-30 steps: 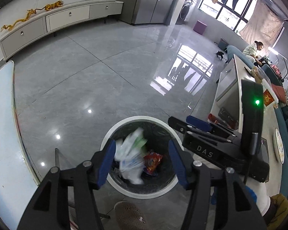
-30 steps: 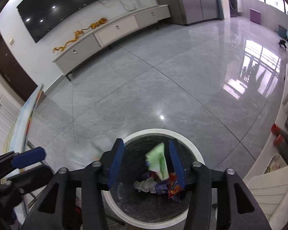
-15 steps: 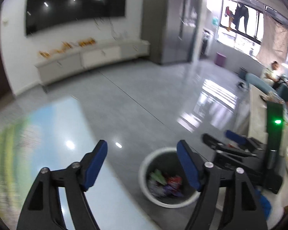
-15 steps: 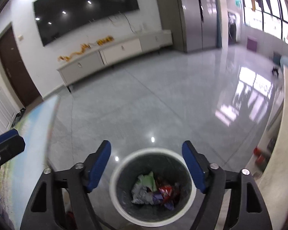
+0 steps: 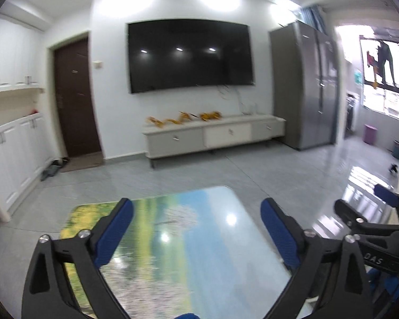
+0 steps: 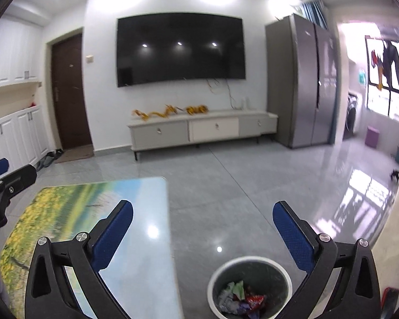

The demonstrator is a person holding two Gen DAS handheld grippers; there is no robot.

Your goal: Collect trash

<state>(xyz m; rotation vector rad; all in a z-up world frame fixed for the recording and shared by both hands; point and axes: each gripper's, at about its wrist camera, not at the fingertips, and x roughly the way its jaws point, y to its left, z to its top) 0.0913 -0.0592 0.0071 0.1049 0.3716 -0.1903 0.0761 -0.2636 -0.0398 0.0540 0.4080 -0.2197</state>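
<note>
We face a large living room with a glossy grey tiled floor [image 6: 252, 186]. On the far white wall hangs a wide black television [image 5: 190, 55], with a brown door [image 5: 75, 98] to its left and a tall steel refrigerator [image 6: 303, 79] to its right. Under the screen stands a low white cabinet [image 6: 202, 130], and a golden ornament [image 6: 170, 110] lies along its top. White cupboards [image 5: 13, 154] line the left wall.

Near us is a table [image 5: 188, 239] whose glossy top shows a printed landscape of sky and yellow flowers. It lies below our left gripper [image 5: 196, 222], whose jaws are opening wide with nothing between them. Our right gripper [image 6: 202, 224] is to the right of it, over the table's right edge and the floor, and its jaws are likewise opening, with nothing held.

On the floor just right of the table, near us and below the right gripper, stands a round white-rimmed trash bin [image 6: 250, 260]. Inside it sits the trash [image 6: 242, 299]: crumpled wrappers in red, green, purple and grey, heaped at the bottom.
</note>
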